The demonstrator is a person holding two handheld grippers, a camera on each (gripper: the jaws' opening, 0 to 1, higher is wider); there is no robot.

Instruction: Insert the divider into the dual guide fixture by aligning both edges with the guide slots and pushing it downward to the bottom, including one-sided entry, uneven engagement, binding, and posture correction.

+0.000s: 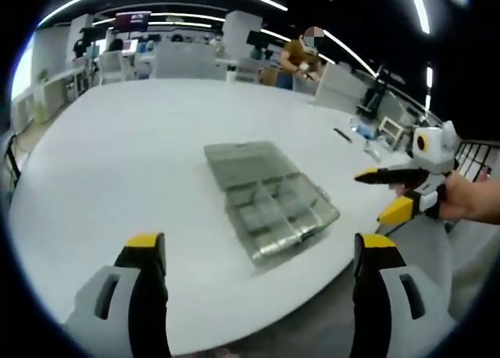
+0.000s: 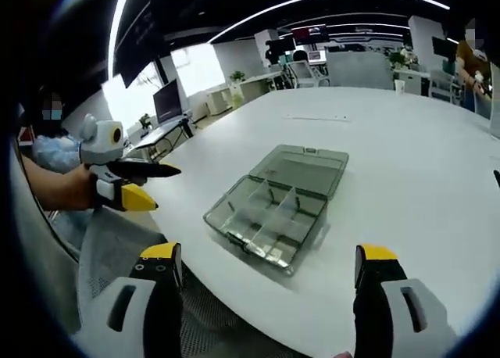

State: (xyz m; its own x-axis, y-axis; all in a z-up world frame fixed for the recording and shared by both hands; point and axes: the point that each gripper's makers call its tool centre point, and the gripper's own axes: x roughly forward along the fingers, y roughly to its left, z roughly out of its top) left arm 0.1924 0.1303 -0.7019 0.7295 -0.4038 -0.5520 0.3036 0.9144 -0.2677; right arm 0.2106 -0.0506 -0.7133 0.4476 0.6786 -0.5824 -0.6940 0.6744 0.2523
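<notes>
You are only starting: both the left gripper [image 1: 258, 256] and right gripper [image 2: 269, 268] are spread wide, holding nothing. Next, reach toward the clear box [image 2: 277, 203] (its lid lies open) for a divider.

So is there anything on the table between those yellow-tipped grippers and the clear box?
Nothing visible. The open clear compartment box lies on the white table with bare tabletop before it. Both the left gripper and right gripper are open, short of the table edge.

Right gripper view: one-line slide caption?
Open right gripper hovers at the white table's edge, facing an open clear compartment box; the left gripper enters from the left.
</notes>
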